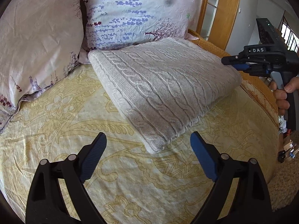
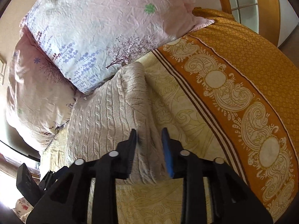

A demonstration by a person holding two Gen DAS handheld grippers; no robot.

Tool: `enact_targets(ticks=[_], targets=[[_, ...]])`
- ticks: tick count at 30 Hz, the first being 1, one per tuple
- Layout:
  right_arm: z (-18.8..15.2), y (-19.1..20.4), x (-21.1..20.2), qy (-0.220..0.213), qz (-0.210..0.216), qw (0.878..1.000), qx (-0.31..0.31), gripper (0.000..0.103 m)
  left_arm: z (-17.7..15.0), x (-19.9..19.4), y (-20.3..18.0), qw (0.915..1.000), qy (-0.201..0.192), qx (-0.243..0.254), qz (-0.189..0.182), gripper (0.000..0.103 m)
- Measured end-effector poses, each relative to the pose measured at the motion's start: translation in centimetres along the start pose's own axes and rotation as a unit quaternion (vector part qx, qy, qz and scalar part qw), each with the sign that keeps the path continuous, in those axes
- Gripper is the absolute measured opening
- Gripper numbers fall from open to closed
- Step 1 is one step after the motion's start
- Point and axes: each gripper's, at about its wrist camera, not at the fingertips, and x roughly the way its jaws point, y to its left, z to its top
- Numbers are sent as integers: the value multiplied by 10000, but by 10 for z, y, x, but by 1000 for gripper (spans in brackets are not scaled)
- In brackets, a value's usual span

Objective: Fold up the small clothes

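A folded grey-white cable-knit sweater (image 1: 164, 82) lies flat on the yellow patterned bedspread (image 1: 74, 112), its far edge against the pillows. My left gripper (image 1: 147, 136) is open wide, just above the bedspread, with the sweater's near corner between its fingertips and touching neither. My right gripper (image 1: 231, 63), held by a hand (image 1: 282, 97), hovers over the sweater's right edge. In the right wrist view the right gripper (image 2: 149, 132) has its jaws partly apart above the sweater (image 2: 104, 115). Knit fabric shows in the gap, and the pads are not pressing on it.
Two floral pillows (image 1: 37, 37) (image 1: 134, 11) stand at the head of the bed. An orange paisley border (image 2: 243, 74) runs along the bedspread's (image 2: 186, 115) right side, where the bed drops off. A wooden door frame (image 1: 224, 9) rises behind it, and beige carpet (image 1: 286, 183) lies below.
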Motion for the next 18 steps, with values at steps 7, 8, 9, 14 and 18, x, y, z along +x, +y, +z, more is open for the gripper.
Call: enact_targets(ticks=[7, 8, 9, 14, 18], targets=[[-7, 1, 9, 334, 167, 9993, 62, 39, -5, 10, -3, 9980, 81, 371, 508, 80], [-8, 4, 12, 401, 163, 9991, 1, 38, -5, 11, -2, 9975, 100, 367, 592, 79], [-9, 6, 13, 421, 162, 9990, -57, 24, -6, 12, 0, 9973, 106, 327, 649, 79], [0, 19, -12, -238, 405, 9986, -230, 12, 2, -3, 16, 9966, -169, -112, 794, 78], [2, 27, -15, -309, 223, 9979, -529, 12, 6, -10, 15, 9958, -286, -140, 856, 78]])
